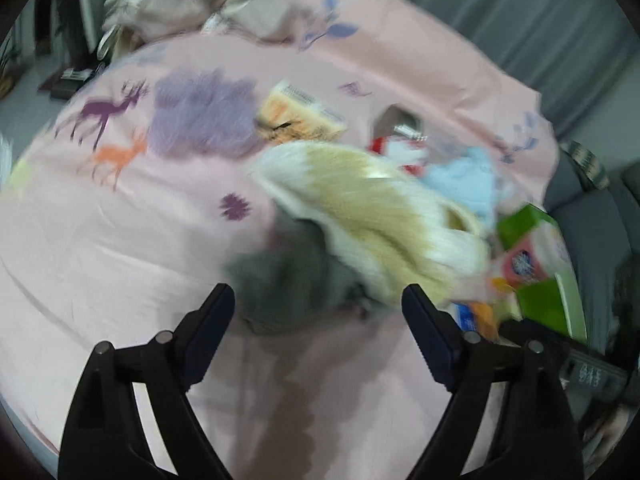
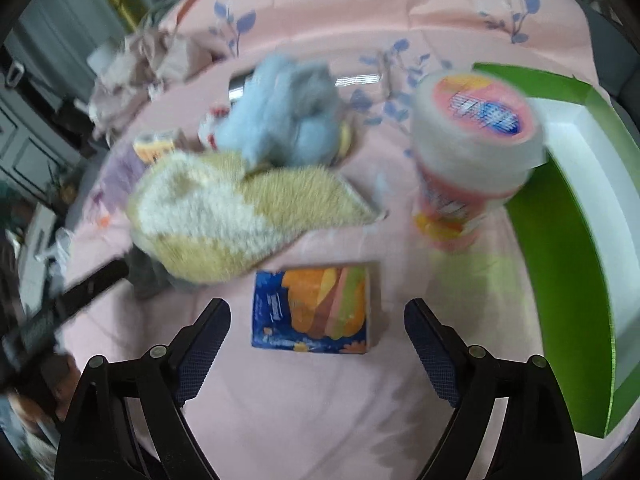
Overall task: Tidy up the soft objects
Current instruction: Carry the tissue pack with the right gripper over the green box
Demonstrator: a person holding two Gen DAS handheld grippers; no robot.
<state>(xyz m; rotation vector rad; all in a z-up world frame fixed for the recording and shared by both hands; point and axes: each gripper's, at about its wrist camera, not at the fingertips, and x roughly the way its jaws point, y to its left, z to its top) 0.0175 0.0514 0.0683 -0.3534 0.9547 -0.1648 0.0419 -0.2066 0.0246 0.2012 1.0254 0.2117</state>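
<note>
A fluffy yellow and white cloth [image 1: 372, 216] [image 2: 224, 220] lies on the pink bedsheet [image 1: 120, 260] [image 2: 300, 420], over a grey cloth [image 1: 296, 284]. A light blue fluffy cloth [image 2: 284, 116] [image 1: 464, 184] lies behind it. A blue tissue pack [image 2: 312, 308] lies just ahead of my right gripper [image 2: 318, 316], which is open and empty above the sheet. My left gripper [image 1: 318, 308] is open and empty, with the grey cloth just ahead of its fingers. Both views are blurred.
A green and white box [image 2: 568, 240] [image 1: 536, 264] stands at the right. A pink wipes canister [image 2: 472, 152] stands beside it. An orange packet [image 1: 300, 116] and a purple fluffy item [image 1: 200, 120] lie farther back. Crumpled beige fabric [image 1: 192, 4] lies at the far edge.
</note>
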